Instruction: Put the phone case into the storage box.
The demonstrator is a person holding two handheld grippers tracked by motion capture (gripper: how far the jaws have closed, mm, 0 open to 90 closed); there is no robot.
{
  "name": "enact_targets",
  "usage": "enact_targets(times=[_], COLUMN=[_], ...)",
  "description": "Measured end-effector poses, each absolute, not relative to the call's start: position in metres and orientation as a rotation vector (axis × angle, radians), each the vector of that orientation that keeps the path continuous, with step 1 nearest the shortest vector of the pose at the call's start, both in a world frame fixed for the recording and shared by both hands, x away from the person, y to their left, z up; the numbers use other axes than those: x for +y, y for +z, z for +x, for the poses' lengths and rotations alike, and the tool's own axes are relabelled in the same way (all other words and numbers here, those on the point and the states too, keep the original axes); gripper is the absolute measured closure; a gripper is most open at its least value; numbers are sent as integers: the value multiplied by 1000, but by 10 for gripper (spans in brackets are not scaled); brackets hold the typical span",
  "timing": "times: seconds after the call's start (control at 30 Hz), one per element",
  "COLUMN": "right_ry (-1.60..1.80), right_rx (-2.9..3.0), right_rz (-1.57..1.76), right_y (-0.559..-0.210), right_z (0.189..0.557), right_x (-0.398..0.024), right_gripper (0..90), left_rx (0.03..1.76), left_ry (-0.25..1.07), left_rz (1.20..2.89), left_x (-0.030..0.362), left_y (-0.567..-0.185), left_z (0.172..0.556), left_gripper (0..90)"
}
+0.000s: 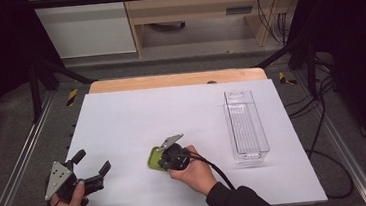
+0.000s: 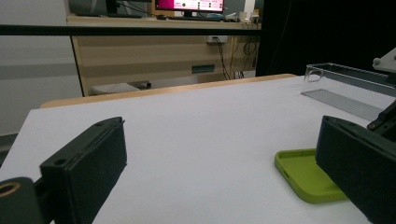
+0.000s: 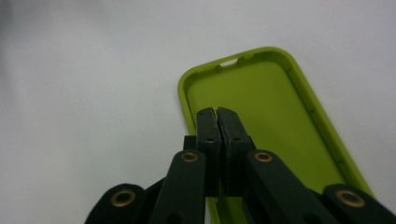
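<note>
The right gripper [image 3: 217, 112] has its jaws pressed together over the near long wall of a green phone case [image 3: 261, 116]; whether they pinch that wall or merely hover clenched above it, I cannot tell, since the tips hide the rim there. The case lies open side up on the white table [image 1: 122, 123], a little in from the near edge and about midway along it, so its soft wall is the only part a narrow pinch could take; that seems the reason the hand [image 1: 194, 169] comes in low and angled from the right. The left gripper [image 1: 92, 169], near the table's near left corner, is spread wide with nothing between its jaws, resting as if waiting its turn. From its own view the case's long axis runs away toward the far right, and the end with the small slot in its wall points away from the right gripper. Farther off, along the right edge, a clear plastic tray [image 1: 245, 125] stands empty, its long axis running near to far, perhaps the case's destination.
</note>
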State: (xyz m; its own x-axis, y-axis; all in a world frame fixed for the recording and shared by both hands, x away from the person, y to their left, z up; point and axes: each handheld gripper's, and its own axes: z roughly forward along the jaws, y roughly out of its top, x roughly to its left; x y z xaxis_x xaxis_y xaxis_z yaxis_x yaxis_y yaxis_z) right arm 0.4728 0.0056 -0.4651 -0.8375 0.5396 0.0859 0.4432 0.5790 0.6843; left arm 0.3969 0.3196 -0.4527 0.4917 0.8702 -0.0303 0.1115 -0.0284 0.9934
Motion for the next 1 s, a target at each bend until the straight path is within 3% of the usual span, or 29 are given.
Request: enact_targets(times=[0.17,0.37,0.5,0.7,1.0], right_ry=[1121,1143,1118,1097,1071], right_rx=[2637,2588,2580,2573,2592], right_rz=[795,802,809,792,800], right_y=[-458,-448,-446,-449,-462], right_z=[475,479,481,480,477], right_x=[-4,-22,-31,-41,-53], right_gripper=[691,322,146,68,63], left_rx=[897,895,891,890,886], left_ry=[760,759,759,757,753], left_rz=[1496,1502,1509,1509,1515], left_x=[319,318,317,316,316], left_y=[-453,-453,-453,-453,-454], left_z=[397,398,398,398,399], left_gripper=[16,17,17,16,16])
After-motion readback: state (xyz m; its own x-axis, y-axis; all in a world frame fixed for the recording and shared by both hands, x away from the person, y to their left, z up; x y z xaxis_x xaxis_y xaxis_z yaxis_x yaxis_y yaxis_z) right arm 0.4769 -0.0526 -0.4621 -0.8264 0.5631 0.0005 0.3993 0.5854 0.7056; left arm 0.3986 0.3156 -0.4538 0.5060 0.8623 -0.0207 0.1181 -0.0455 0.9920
